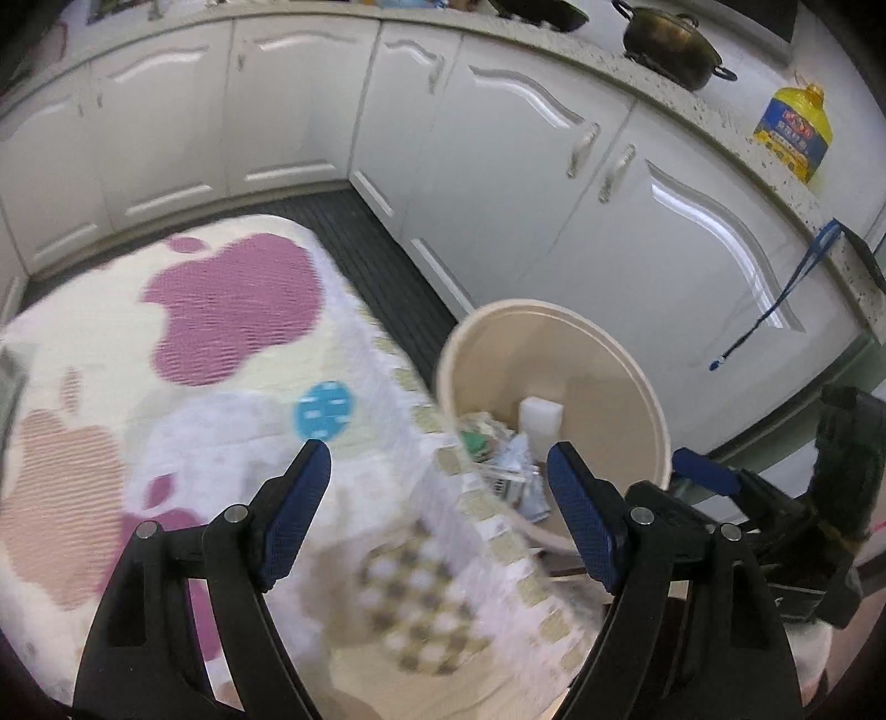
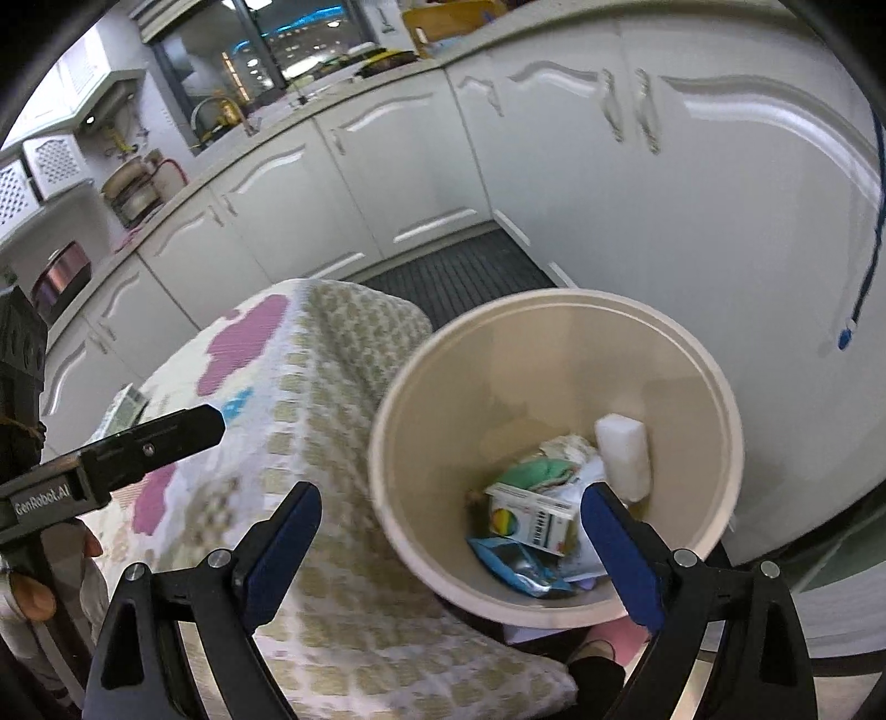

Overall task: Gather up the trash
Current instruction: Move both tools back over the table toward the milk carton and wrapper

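A beige round bin (image 2: 554, 299) stands on the floor against the cloth-covered table (image 2: 310, 421). Inside it lie a white foam block (image 2: 623, 454), a printed carton (image 2: 531, 518), a blue packet (image 2: 520, 565) and green scraps. My right gripper (image 2: 451, 490) hangs open over the bin's near left rim with nothing between its fingers. My left gripper (image 1: 437, 451) is open and empty over the table's corner, with the bin (image 1: 554, 332) and the foam block (image 1: 540, 421) just beyond. A small greenish packet (image 2: 124, 407) lies on the cloth behind the left gripper's finger (image 2: 188, 429).
White cabinets (image 1: 498, 183) wrap around the back and right above a dark ribbed floor mat (image 2: 459, 271). On the counter stand a dark pot (image 1: 670, 50) and a yellow oil bottle (image 1: 794, 133). A blue lanyard (image 1: 786, 293) hangs off the counter edge near the bin.
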### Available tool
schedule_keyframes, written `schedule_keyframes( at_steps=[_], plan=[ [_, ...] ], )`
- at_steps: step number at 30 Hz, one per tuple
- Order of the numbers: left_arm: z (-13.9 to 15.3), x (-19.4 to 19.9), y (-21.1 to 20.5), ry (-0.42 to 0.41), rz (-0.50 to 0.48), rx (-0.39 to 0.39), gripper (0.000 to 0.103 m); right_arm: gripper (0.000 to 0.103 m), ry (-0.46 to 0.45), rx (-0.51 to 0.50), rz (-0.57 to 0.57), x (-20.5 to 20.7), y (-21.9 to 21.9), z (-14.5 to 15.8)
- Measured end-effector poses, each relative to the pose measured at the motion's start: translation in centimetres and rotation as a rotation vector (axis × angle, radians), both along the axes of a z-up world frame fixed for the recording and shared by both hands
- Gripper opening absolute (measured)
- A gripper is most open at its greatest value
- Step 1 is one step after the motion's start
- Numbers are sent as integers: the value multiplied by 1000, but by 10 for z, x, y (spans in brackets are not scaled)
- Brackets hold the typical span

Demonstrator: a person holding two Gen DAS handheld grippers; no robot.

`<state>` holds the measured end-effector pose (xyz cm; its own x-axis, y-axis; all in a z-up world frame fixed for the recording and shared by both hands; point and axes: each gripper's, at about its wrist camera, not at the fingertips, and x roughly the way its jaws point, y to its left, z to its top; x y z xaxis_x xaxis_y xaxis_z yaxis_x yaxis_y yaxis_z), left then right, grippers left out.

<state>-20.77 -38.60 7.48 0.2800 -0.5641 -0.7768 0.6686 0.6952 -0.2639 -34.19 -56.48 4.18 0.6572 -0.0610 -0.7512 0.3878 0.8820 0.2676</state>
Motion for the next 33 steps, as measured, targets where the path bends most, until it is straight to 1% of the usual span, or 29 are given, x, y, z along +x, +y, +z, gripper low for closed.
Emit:
schedule_keyframes(
  at_steps=[2, 13, 19, 26, 33],
  plan=[
    [3, 1, 14, -25, 26, 11, 80, 94, -8, -4, 19, 3, 9, 4],
    [9, 6, 90, -90, 139, 36, 80, 94, -40, -32, 143, 29, 67, 22],
    [11, 7, 131, -95, 193, 32, 80, 94, -55, -32, 225, 46, 103, 28],
    [14, 18, 196, -94, 277, 32, 80, 94, -48, -36, 318, 68, 143, 27],
    [15, 51, 274, -81, 421, 25, 80, 94, -33, -32, 376, 90, 173, 22]
  ],
)
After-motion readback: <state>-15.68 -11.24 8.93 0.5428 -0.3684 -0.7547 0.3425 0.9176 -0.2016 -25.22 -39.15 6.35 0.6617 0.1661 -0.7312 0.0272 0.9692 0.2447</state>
